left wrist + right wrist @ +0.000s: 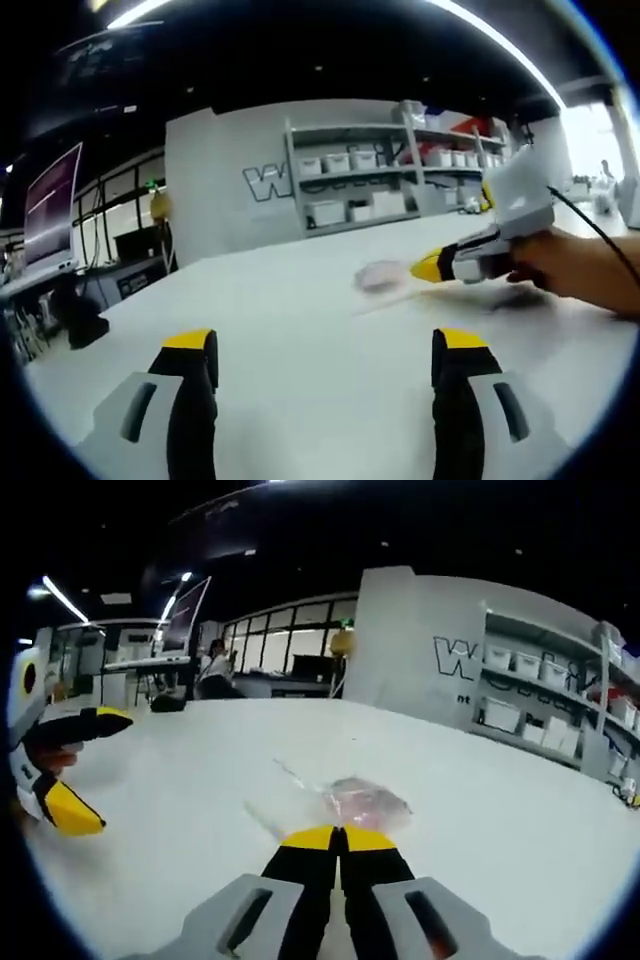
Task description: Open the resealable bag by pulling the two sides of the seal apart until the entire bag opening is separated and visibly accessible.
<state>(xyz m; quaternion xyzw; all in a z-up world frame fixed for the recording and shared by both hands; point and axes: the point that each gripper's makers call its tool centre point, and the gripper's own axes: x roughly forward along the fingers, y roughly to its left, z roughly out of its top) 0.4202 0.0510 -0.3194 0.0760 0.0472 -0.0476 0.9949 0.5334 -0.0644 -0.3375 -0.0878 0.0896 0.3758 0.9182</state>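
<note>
Right gripper point(340, 837) is seen with jaws pressed together, yellow tips touching, right at the near edge of the resealable bag point(352, 802). Whether a bit of bag edge is pinched between the tips cannot be told; the film is clear and the contact spot is hidden by the tips. The bag lies flat on the white surface point(180, 810) just ahead of this gripper, a transparent pouch with a pinkish patch inside or printed on it. A thin pale strip, likely the seal or an edge, runs off from the pink part toward the upper left in the right gripper view; its long axis is judged to go roughly that way, blur prevents certainty.

Left gripper point(325, 350) is held wide, jaws well apart, nothing between them, hovering over bare surface point(250, 300). In its view the bag point(380, 276) lies ahead and to the right, near but not touching, with the right gripper point(432, 268) at its far-right edge and a hand point(575, 270) behind it. In the right gripper view the left gripper point(70, 770) shows at the left margin, spread wide, well apart from the bag.

So the right gripper is the nearer one; the left is judged to need an approach toward the opposite side of the seal. The opening looks unseparated, bag flat.

Far back: shelves with white bins point(540, 705), wall lettering, a monitor.
</note>
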